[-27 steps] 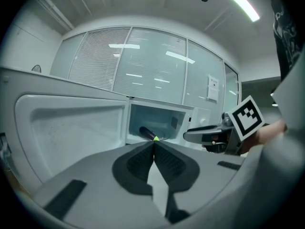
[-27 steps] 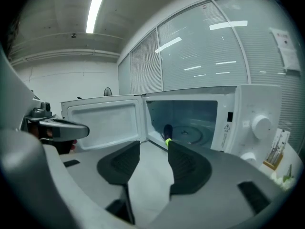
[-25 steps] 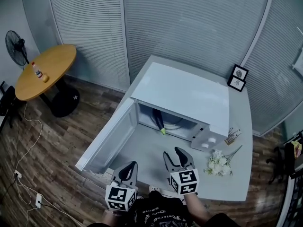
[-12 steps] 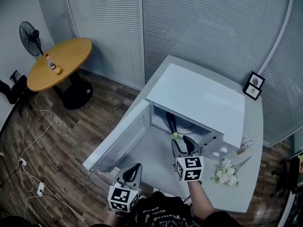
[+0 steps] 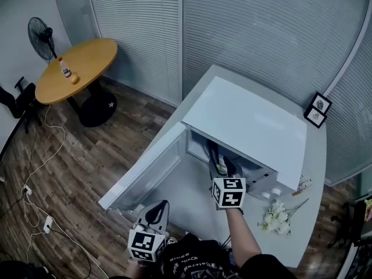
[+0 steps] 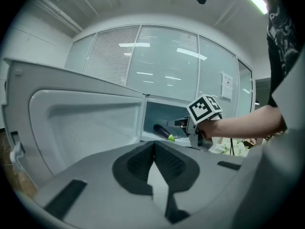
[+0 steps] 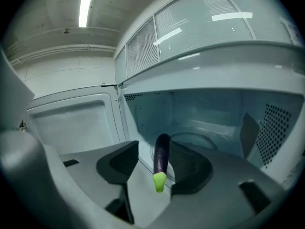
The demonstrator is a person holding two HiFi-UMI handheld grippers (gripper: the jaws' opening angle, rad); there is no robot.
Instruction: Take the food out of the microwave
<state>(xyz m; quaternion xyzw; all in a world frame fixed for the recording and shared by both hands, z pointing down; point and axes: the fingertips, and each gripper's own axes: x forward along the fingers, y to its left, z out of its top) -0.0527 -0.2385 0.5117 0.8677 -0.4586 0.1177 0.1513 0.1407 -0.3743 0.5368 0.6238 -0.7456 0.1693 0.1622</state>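
Observation:
A white microwave (image 5: 250,124) stands on the grey table (image 5: 314,179), its door (image 5: 145,167) swung open to the left. Inside lies a dark purple eggplant (image 7: 162,157) with a green stem end (image 7: 159,181) pointing outward; it also shows in the left gripper view as the eggplant (image 6: 162,131). My right gripper (image 7: 157,150) is open at the microwave's mouth, one jaw on each side of the eggplant, which sits close to the right jaw. In the head view the right gripper (image 5: 224,165) covers most of the eggplant (image 5: 213,153). My left gripper (image 5: 156,213) hangs low by the table's front, shut and holding nothing.
White flowers (image 5: 278,218) lie on the table right of the microwave, and two small picture frames (image 5: 318,109) stand at its far corner. A round wooden table (image 5: 75,68) with a bottle (image 5: 65,68), a fan (image 5: 42,38) and floor cables (image 5: 35,173) are off to the left.
My right gripper has moved forward from over the table into the microwave's mouth, so its jaws now flank the eggplant. The left gripper has stayed low near the front edge.

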